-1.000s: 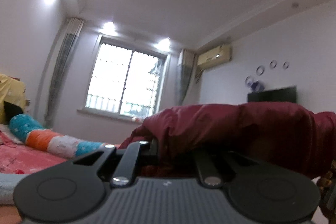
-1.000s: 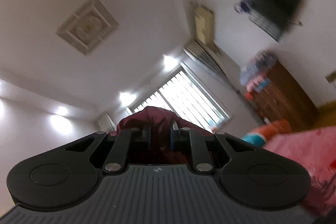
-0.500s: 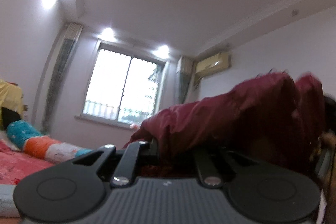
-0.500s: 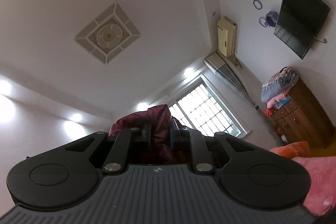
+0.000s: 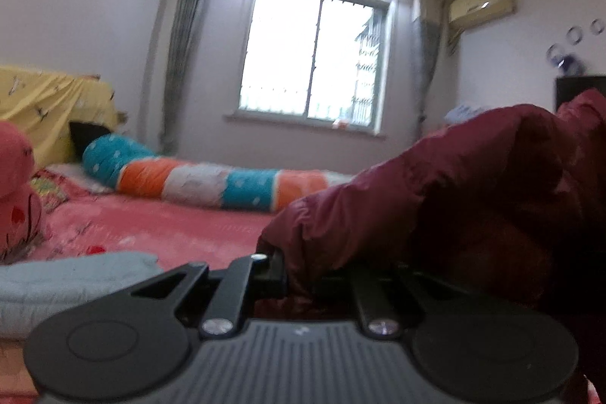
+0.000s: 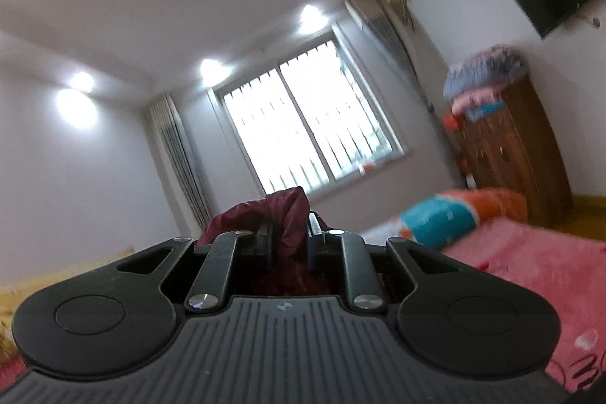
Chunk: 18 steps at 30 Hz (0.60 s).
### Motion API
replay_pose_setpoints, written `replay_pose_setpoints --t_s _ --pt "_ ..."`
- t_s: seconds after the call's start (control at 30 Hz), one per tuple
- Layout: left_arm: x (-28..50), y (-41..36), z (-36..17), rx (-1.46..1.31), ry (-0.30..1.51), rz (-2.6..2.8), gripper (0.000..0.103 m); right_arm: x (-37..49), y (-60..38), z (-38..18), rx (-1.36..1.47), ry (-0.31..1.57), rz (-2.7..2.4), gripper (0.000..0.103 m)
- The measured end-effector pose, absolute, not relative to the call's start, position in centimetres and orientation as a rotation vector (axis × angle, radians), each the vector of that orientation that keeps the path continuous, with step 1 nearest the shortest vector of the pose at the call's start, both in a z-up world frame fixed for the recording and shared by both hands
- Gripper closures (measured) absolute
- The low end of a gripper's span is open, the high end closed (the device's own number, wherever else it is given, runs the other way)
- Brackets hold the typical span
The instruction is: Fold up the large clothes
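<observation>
A dark red padded jacket fills the right half of the left wrist view, held up off the pink bed. My left gripper is shut on an edge of it; the cloth drapes over the right finger and hides it. In the right wrist view a bunch of the same dark red jacket sticks up between the two fingers, and my right gripper is shut on it, pointing toward the window.
A long bolster in blue, orange and white lies across the far side of the bed. A folded grey blanket sits at the near left. A wooden dresser with piled bedding stands by the right wall.
Both views have swung down from the ceiling toward the bed and window. The jacket has come lower with the grippers, and both stay closed on it.
</observation>
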State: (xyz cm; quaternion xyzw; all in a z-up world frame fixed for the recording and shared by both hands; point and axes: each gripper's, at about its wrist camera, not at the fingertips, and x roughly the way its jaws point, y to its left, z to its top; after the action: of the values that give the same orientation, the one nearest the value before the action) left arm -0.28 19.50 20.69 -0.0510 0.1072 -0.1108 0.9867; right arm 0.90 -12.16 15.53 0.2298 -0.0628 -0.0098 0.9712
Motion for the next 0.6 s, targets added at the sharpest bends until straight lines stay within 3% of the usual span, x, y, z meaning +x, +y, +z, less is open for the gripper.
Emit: replay_pose_setpoints --t_s 0.37,0.47,0.5,0.57,0.6 --pt "7.7 19.8 11.6 -0.039 0.455 -0.128 0.095 10.2 -13.0 7.8 0.457 0.162 -0.080 0.075" --pt "8.8 20.1 9.9 -0.036 0.497 -0.105 0.091 12.0 -13.4 7.1 0.440 0.223 -0.103 0.053" --pt "8.8 20.2 9.5 -0.028 0.504 -0.101 0.089 12.2 -13.4 6.6 0.433 0.241 -0.108 0.041" --pt "8.8 20.2 8.8 0.003 0.514 -0.083 0.077 14.1 -13.5 6.0 0.412 0.271 -0.117 0.038" --pt "8.7 20.3 8.6 0.015 0.517 -0.073 0.062 15.1 -13.8 6.9 0.402 0.287 -0.120 0.036"
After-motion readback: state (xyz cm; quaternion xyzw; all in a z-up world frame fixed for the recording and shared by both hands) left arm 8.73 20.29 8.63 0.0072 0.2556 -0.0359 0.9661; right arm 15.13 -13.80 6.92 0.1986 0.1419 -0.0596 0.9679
